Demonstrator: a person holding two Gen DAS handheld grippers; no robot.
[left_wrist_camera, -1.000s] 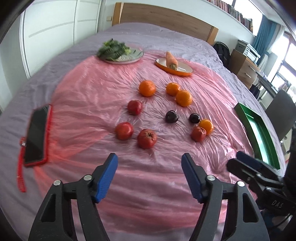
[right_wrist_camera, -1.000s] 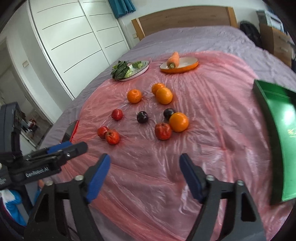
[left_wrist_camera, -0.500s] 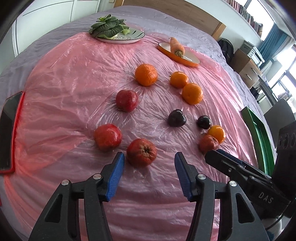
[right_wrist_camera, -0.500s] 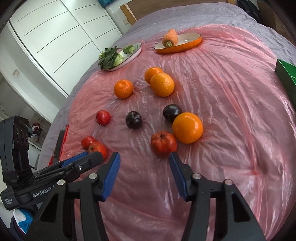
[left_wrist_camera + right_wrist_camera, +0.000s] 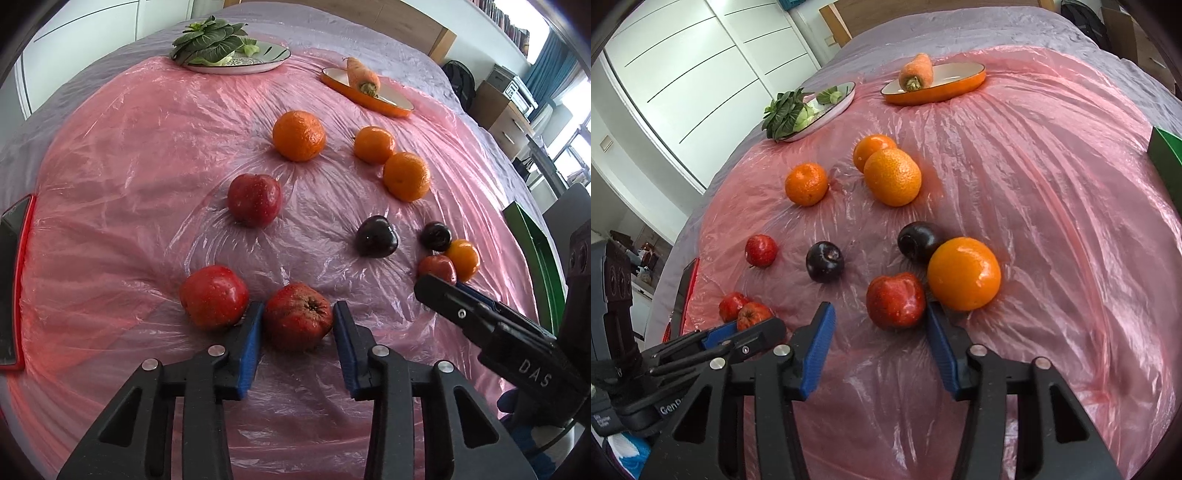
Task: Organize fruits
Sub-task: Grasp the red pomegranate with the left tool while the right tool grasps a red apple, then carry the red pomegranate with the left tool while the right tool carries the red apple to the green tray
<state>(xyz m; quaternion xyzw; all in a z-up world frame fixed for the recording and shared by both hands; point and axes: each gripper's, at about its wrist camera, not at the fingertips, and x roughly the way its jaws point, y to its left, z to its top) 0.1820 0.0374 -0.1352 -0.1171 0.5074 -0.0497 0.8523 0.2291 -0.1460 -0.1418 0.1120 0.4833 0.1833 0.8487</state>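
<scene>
Here the left gripper (image 5: pixel 298 325) brackets a wrinkled red apple (image 5: pixel 297 316) on the pink plastic sheet (image 5: pixel 129 177), fingers narrow, contact unclear; the right gripper (image 5: pixel 881 334) stands wide around a glossy red apple (image 5: pixel 896 301).

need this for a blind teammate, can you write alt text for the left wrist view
The left gripper is open with its blue fingers on either side of a red apple on a pink plastic sheet, not yet clamped. Farther off lie more apples, oranges and dark plums, plus a plate of greens and a carrot dish.
</scene>
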